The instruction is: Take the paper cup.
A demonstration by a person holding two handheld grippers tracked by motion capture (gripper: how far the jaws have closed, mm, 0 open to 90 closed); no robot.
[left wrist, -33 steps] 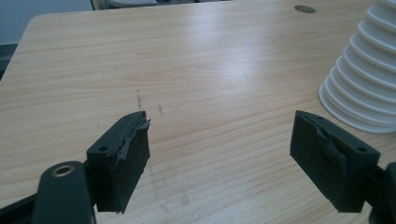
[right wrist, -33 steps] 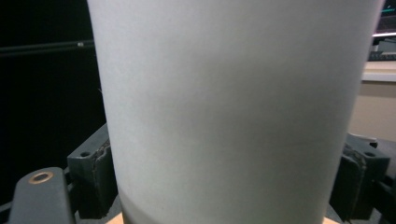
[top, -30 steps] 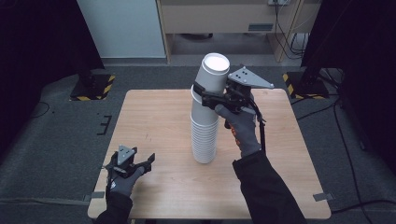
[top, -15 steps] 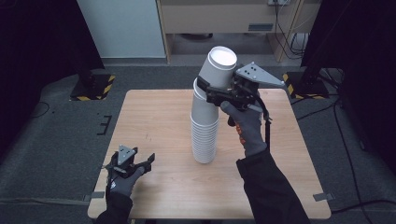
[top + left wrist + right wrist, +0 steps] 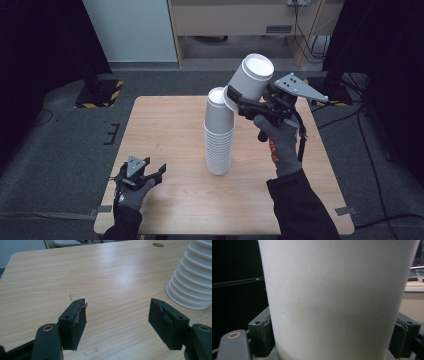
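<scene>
A tall stack of upturned white paper cups (image 5: 219, 135) stands at the middle of the wooden table (image 5: 165, 125); its lower rims show in the left gripper view (image 5: 192, 285). Up and to the right of the stack's top, a single white cup (image 5: 250, 80) hangs tilted in the air, and my right gripper (image 5: 239, 98) is shut on its wall. The right gripper view shows that cup (image 5: 334, 297) pressed between both pads (image 5: 264, 335). My left gripper (image 5: 155, 168) rests near the table's front left, open; its jaws have just been closing a little, with nothing between them (image 5: 117, 320).
A small round hole (image 5: 158, 244) sits near the table's far edge. Yellow-and-black striped stand bases (image 5: 102, 92) stand on the dark floor behind the table's left corner. A cable trails from the right gripper down the forearm (image 5: 301, 145).
My right gripper has lifted the top cup off the stack, carrying it up and to the right and tilting it. The left hand has stayed put.
</scene>
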